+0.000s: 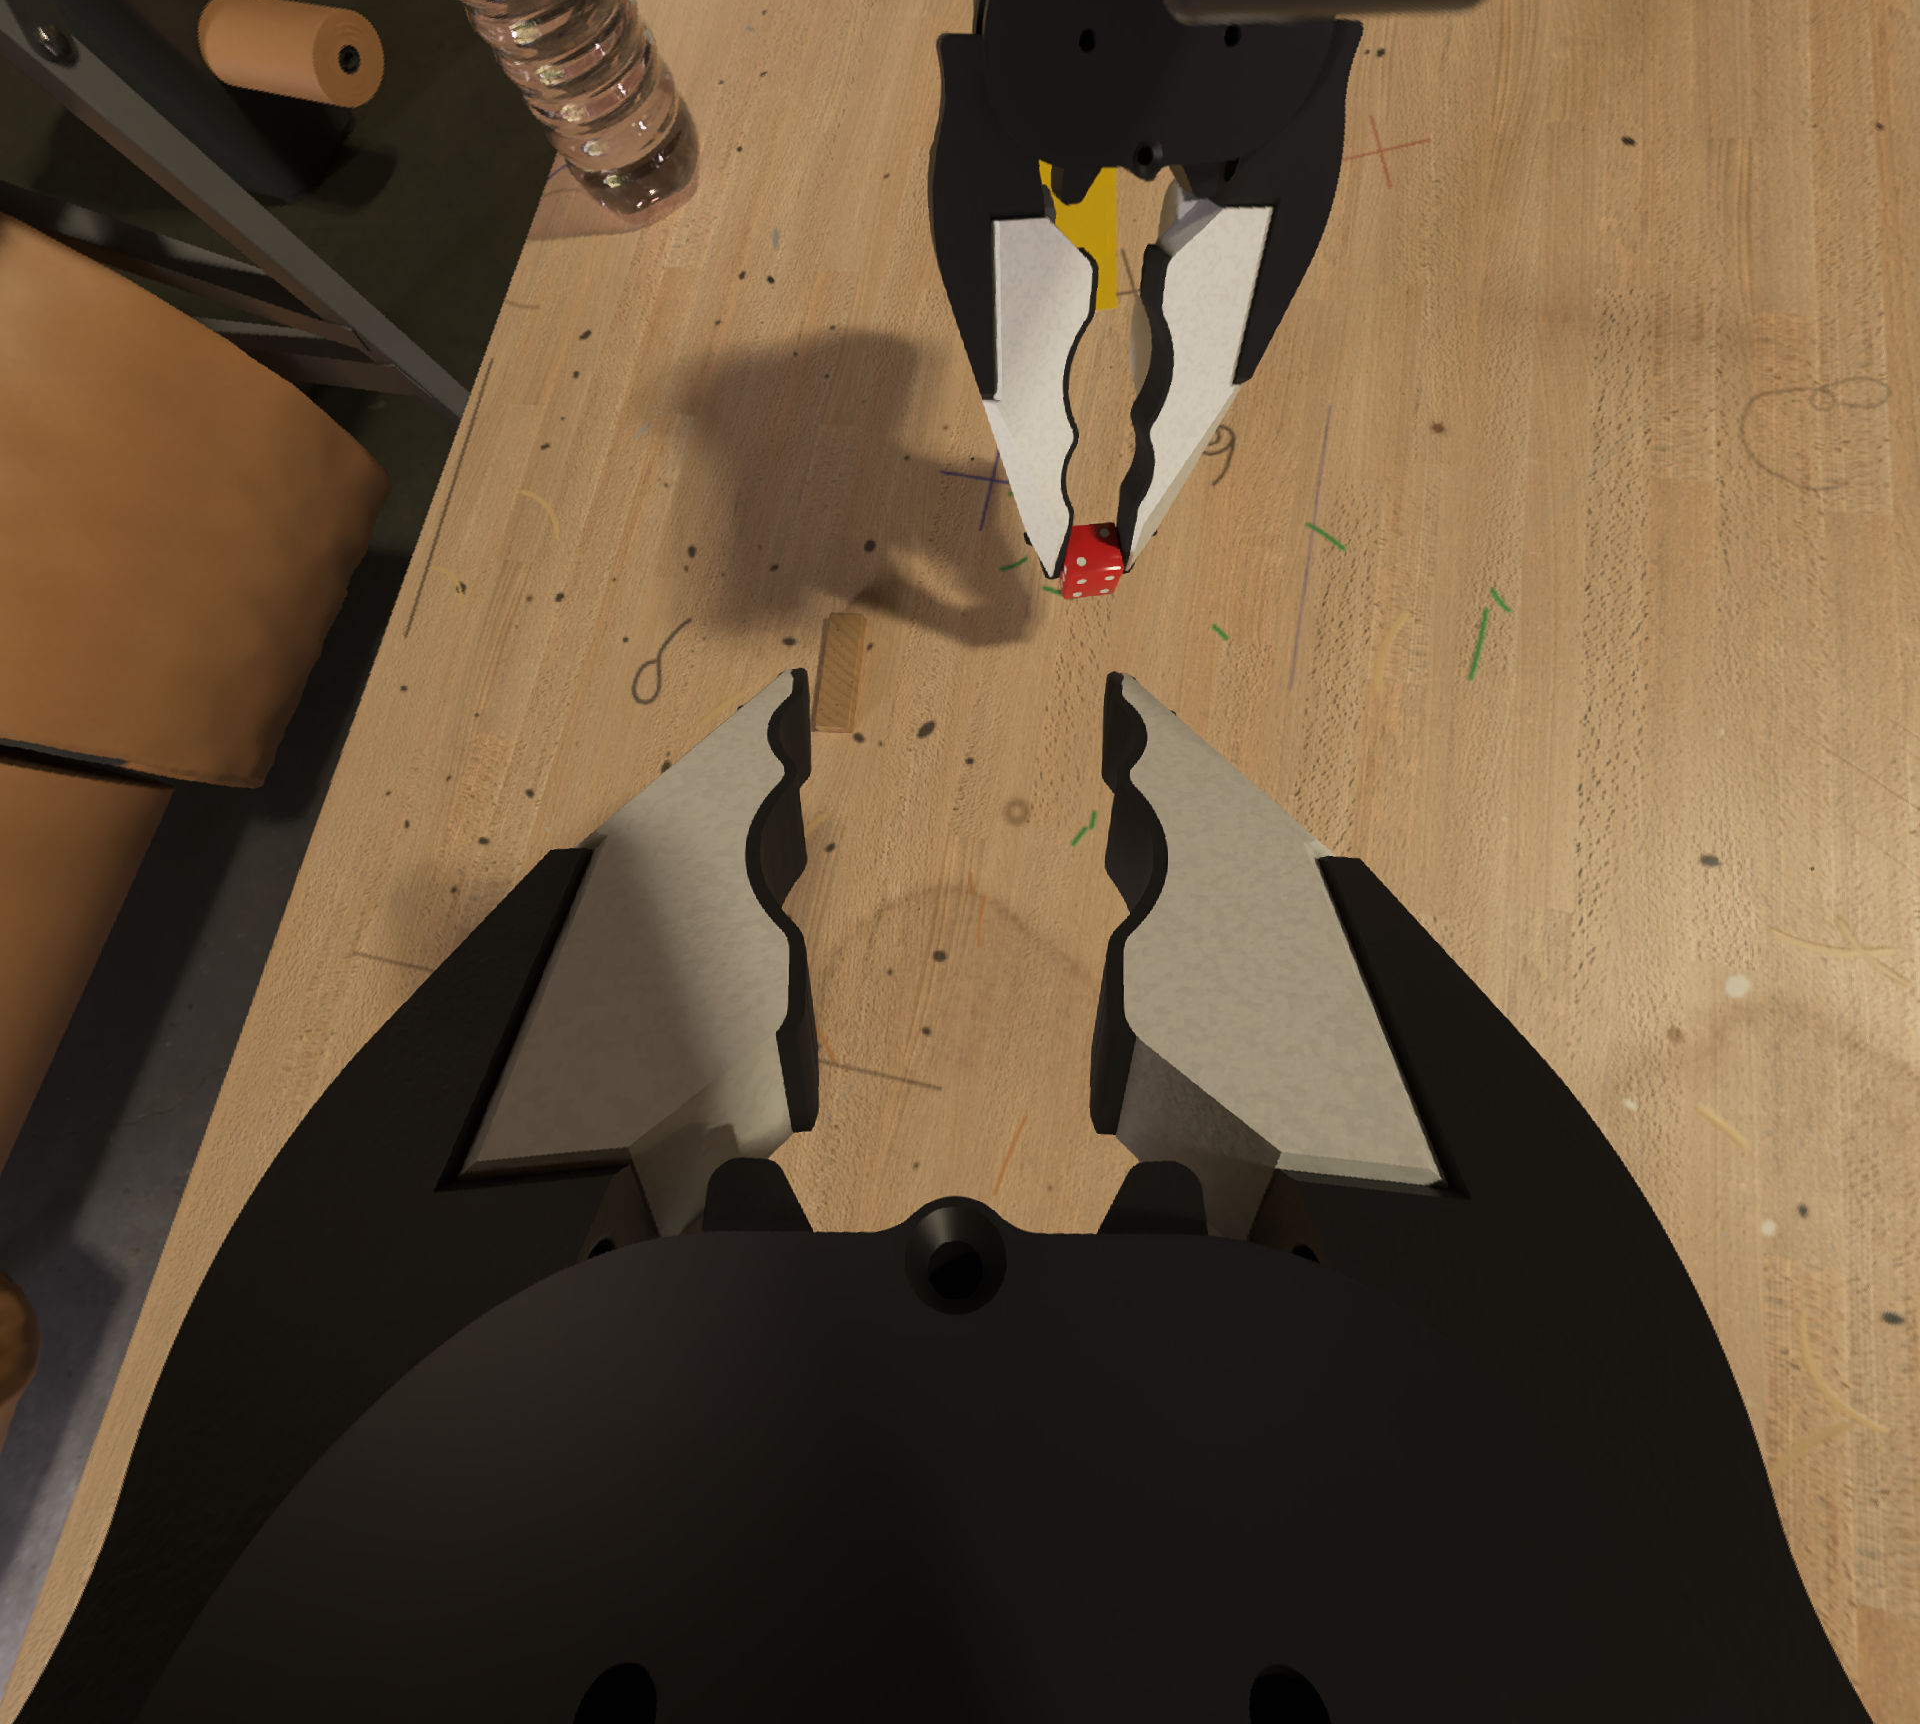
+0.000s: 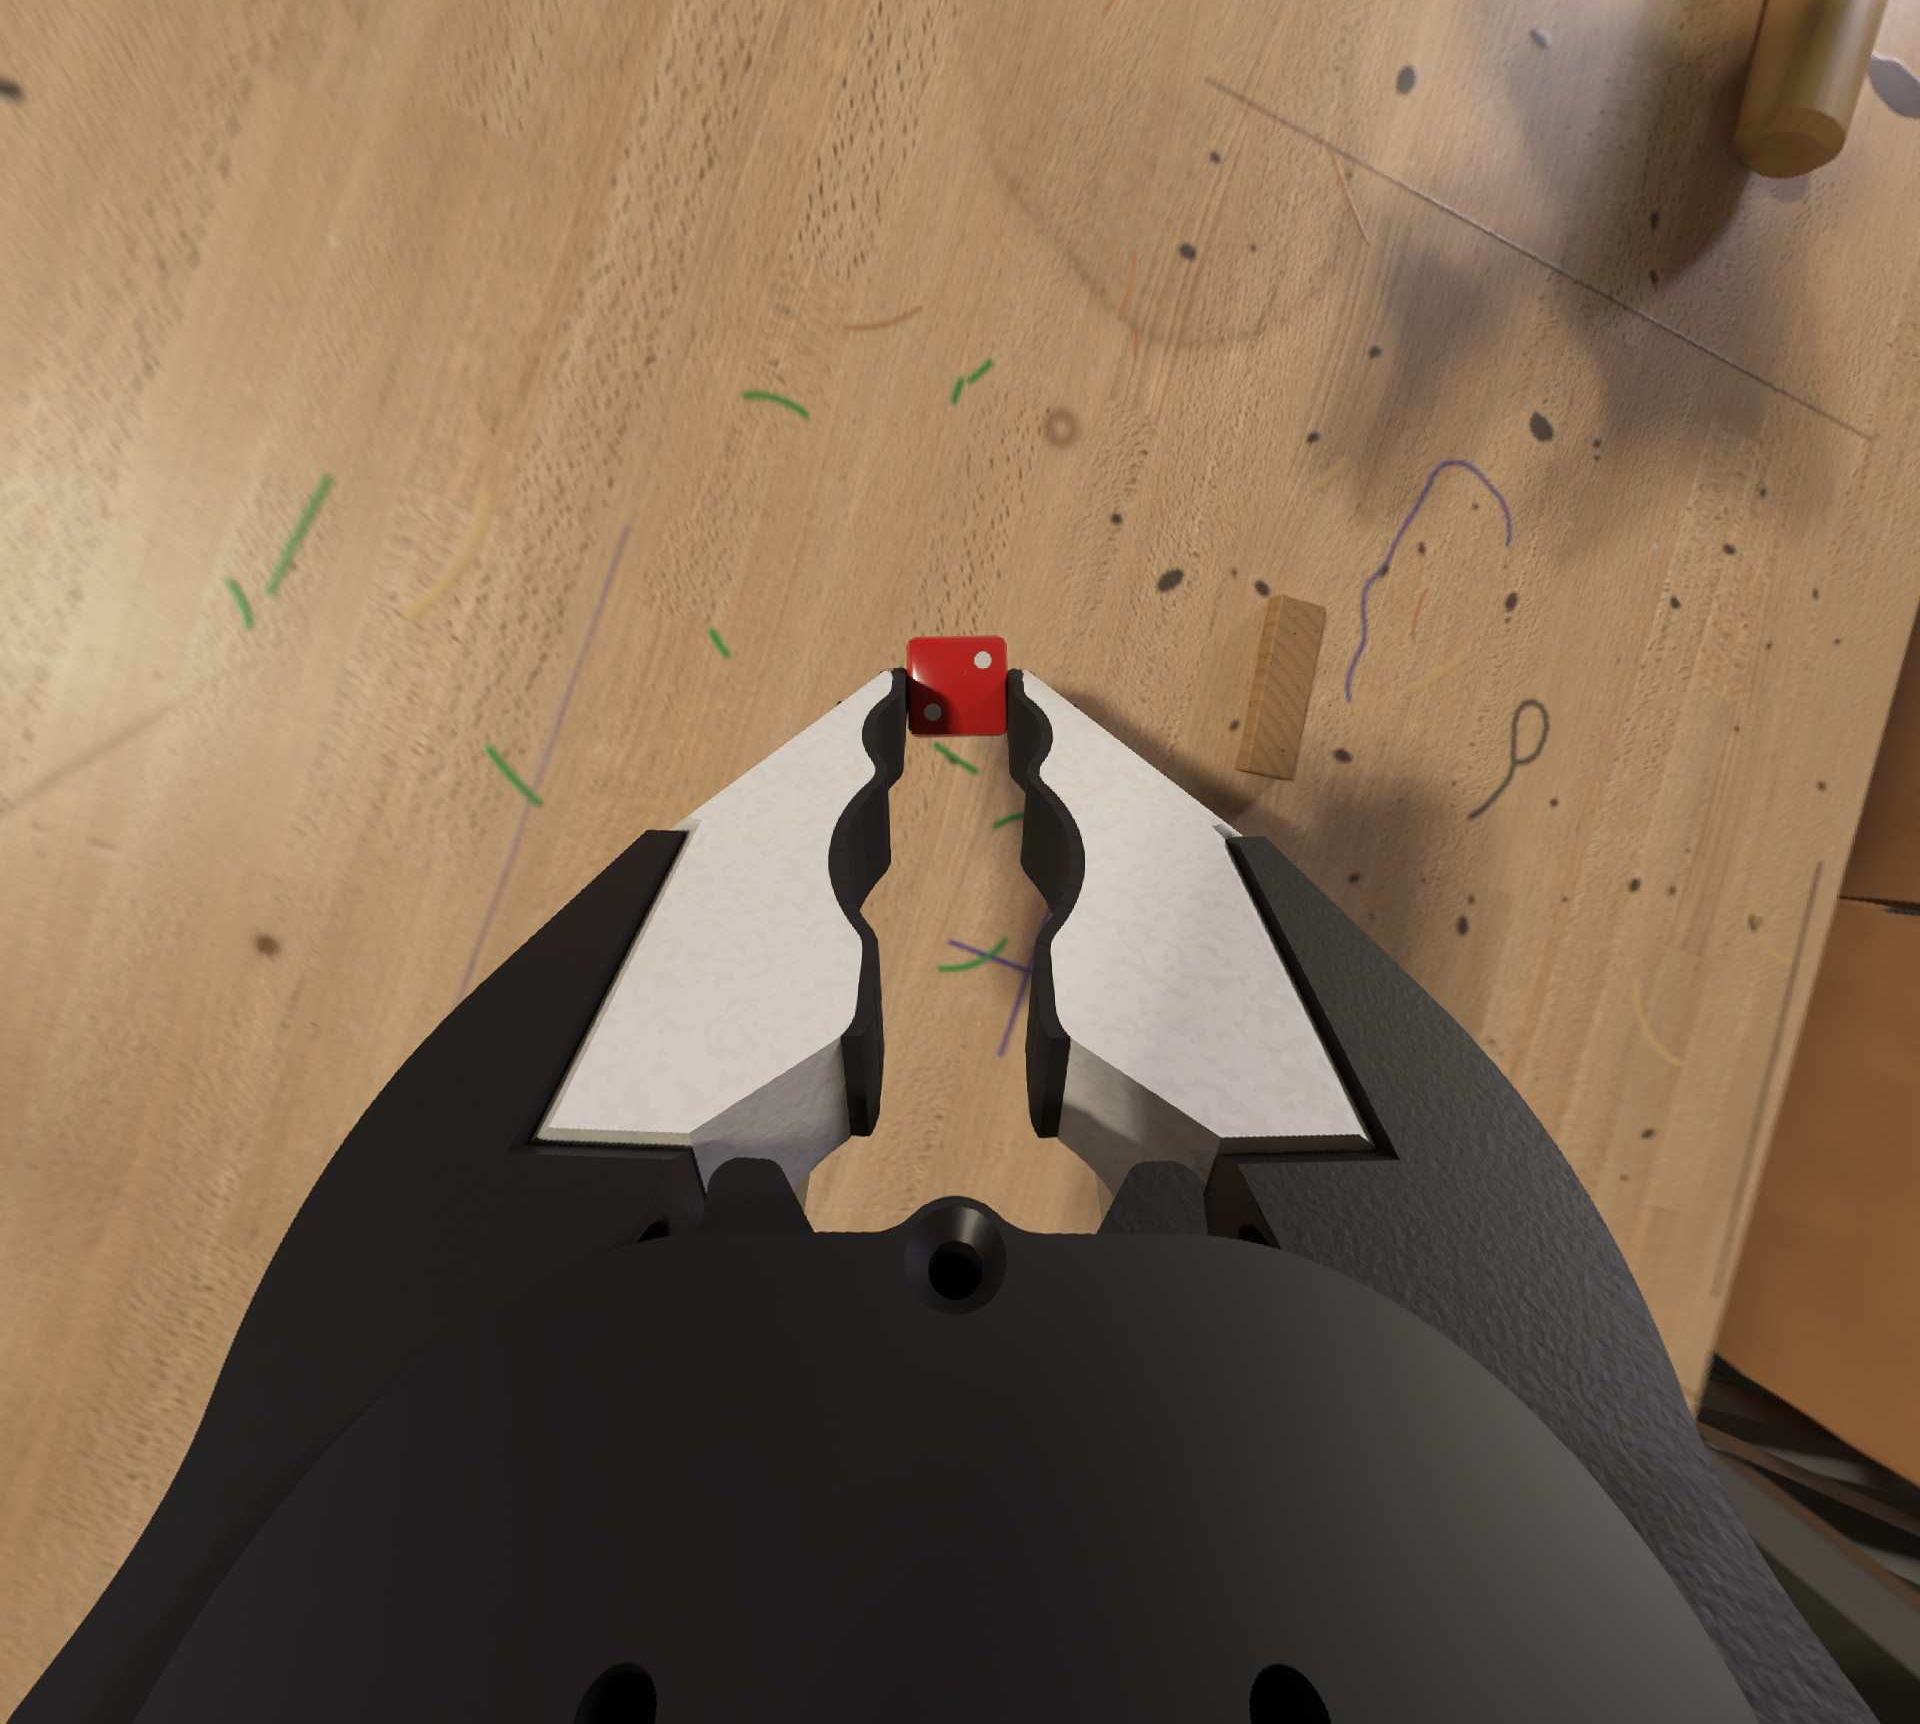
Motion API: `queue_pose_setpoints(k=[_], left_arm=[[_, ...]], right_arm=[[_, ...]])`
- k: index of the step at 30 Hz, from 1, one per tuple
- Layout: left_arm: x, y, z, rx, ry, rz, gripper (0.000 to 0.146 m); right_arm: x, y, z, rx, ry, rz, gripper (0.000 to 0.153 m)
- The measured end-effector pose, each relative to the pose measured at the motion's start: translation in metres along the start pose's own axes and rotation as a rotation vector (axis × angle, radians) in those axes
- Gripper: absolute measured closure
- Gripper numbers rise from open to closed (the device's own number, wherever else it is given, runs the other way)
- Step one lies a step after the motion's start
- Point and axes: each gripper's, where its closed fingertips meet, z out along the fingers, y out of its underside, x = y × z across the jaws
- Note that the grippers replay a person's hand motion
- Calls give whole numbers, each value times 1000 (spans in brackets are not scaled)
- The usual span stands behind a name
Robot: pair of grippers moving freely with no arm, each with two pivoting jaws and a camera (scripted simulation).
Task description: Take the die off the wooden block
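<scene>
Two tools: my right tool [image 2: 956, 687] pinches the small red white-pipped die [image 2: 956, 685] at its tips, clear of the pale rectangular wooden block [image 2: 1280, 687] on the bench [image 2: 520, 220]; left tool [image 1: 956, 687] spread, idle.

right tongs [image 1: 1093, 547] pinching red die [image 1: 1091, 561], wooden block [image 1: 840, 672] apart, left tongs [image 1: 956, 687] spread

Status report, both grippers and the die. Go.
Right gripper shut on die, clear of wooden block. Left gripper open, holding nothing. Nothing in the way.
</scene>
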Motion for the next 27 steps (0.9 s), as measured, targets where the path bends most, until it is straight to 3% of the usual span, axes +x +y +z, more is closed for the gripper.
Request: queue_pose_setpoints(k=[6,14,27], left_arm=[[2,1,5,-3,25,1,89],[1,3,6,2,49,-23,89],[-9,2,-5,46,21,-74,90]], right_arm=[[2,4,8,-113,-54,-160,134],[-10,-6,23,-176,-278,-236,134],[-41,-6,37,-239,-362,-367,134]])
